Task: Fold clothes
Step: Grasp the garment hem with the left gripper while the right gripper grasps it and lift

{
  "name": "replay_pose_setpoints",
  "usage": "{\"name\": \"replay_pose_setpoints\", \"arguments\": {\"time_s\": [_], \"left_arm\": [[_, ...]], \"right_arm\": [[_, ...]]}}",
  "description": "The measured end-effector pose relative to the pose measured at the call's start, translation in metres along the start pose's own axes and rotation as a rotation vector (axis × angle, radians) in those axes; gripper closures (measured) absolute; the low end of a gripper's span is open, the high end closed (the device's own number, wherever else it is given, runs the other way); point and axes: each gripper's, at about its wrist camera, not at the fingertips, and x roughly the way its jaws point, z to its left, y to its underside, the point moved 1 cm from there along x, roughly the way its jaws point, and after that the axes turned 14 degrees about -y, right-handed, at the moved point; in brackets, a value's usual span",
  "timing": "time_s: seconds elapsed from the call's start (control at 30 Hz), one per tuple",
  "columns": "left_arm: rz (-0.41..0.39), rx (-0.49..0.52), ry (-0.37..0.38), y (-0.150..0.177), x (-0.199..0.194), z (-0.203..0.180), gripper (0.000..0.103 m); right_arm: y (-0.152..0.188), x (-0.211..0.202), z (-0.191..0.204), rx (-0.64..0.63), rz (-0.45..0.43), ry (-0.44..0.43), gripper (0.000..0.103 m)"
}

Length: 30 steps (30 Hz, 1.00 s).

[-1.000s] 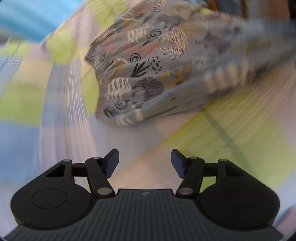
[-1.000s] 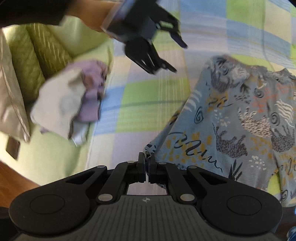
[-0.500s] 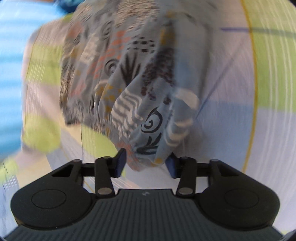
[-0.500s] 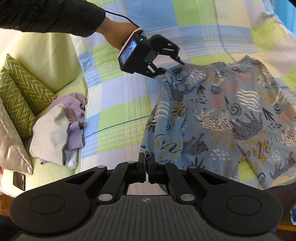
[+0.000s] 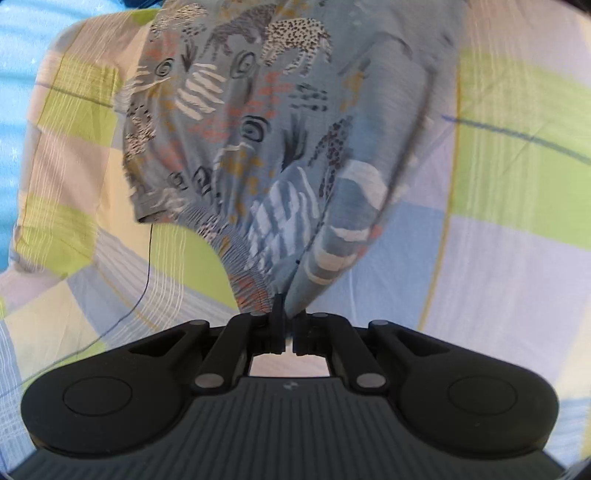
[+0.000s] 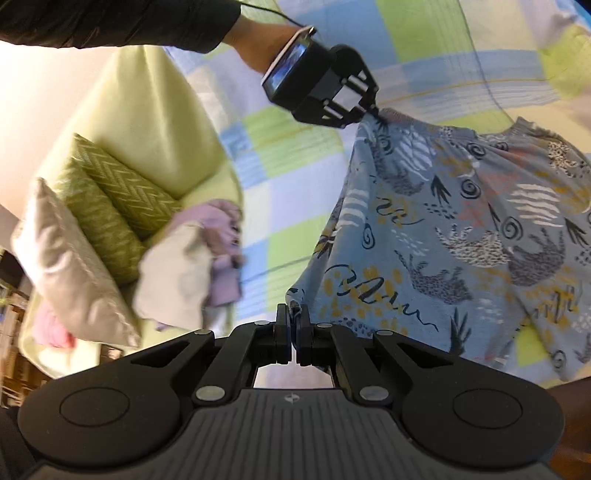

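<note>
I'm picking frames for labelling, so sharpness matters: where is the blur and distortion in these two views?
Left wrist view: the patterned garment and checked bedspread smear, most at the edges; the left tool stays crisp. Right wrist view: pillows and the pile of clothes blur; the print nearer centre is readable; fisheye bends the bedspread's lines.

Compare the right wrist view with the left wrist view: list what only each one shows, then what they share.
Only the right wrist view shows the right gripper pinching a shirt edge, the green cushions, the beige pillow, the pile of clothes and the person's sleeve.

Only the left wrist view shows a blue surface beyond the bedsheet's far edge.

Both show the patterned shirt, the checked bedsheet and the left gripper, shut on the shirt's corner.
</note>
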Motion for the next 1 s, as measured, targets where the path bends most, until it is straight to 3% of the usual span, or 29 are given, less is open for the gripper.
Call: {"name": "replay_pose_setpoints", "arguments": {"time_s": [0.13, 0.3, 0.47, 0.67, 0.8, 1.0], "left_arm": [[0.044, -0.122, 0.049, -0.015, 0.005, 0.050, 0.102], [0.081, -0.343, 0.136, -0.043, 0.057, 0.131, 0.102], [0.097, -0.371, 0.149, -0.075, 0.127, 0.178, 0.102], [0.148, -0.427, 0.184, -0.099, 0.192, 0.209, 0.102], [0.175, -0.440, 0.201, -0.105, 0.210, 0.215, 0.101], [0.220, -0.577, 0.221, -0.099, 0.228, 0.223, 0.099]], "right_arm": [[-0.013, -0.045, -0.035, 0.080, -0.065, 0.042, 0.101], [-0.016, -0.130, -0.121, 0.209, -0.174, 0.220, 0.101], [0.000, -0.190, -0.215, 0.328, -0.261, 0.359, 0.101], [0.015, -0.207, -0.295, 0.410, -0.298, 0.426, 0.101], [0.023, -0.208, -0.322, 0.440, -0.282, 0.430, 0.101], [0.039, -0.205, -0.352, 0.527, -0.310, 0.433, 0.101]]}}
